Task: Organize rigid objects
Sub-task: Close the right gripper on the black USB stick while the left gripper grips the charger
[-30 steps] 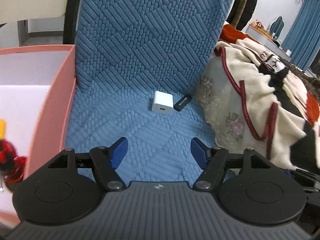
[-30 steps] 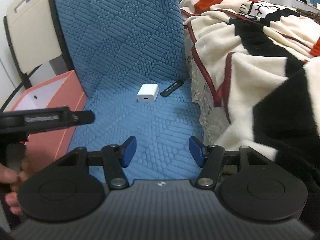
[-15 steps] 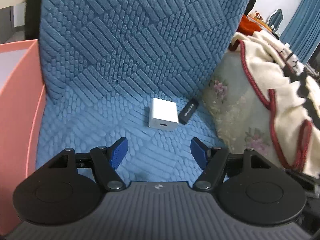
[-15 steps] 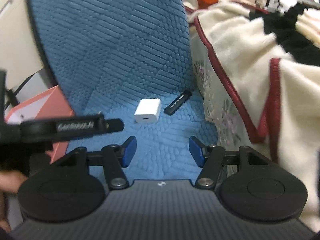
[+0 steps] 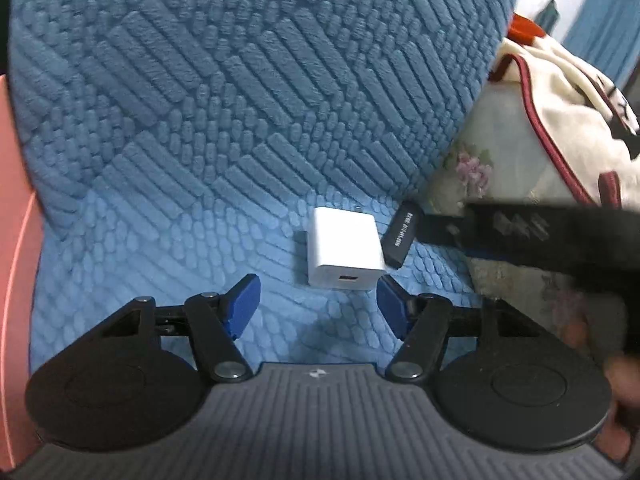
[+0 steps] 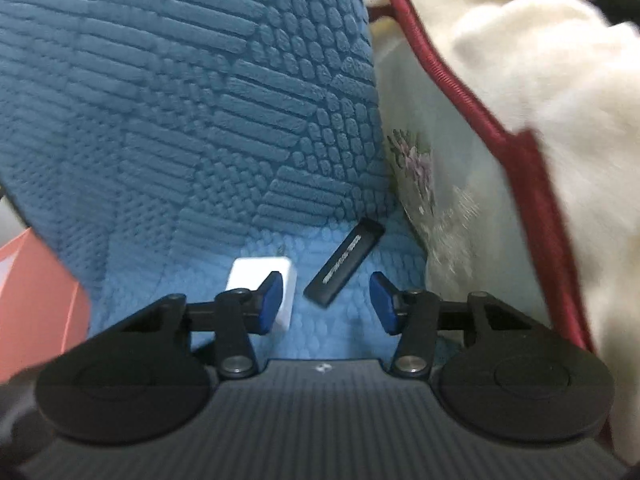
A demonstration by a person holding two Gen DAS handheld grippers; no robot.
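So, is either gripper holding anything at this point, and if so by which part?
Nothing is held. The left gripper stands open just short of the white charger. The right gripper, jaws just closing, is open around the black stick's near end, pads not touching.

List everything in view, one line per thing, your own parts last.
charger: one, white, on the blue seat, just ahead of the left gripper
black stick: one, black with pale lettering, on the seat right of the charger, ahead of the right gripper
seat cover: one, blue, textured, over seat and backrest
box: one, pink, left of the seat
blanket: one, cream with dark red trim, right of the seat
floral cloth: one, pale, under the blanket
left gripper: one, black with blue pads, open, jaws closing a little, nothing between
right gripper: one, black with blue pads, open, jaws closing, nothing gripped
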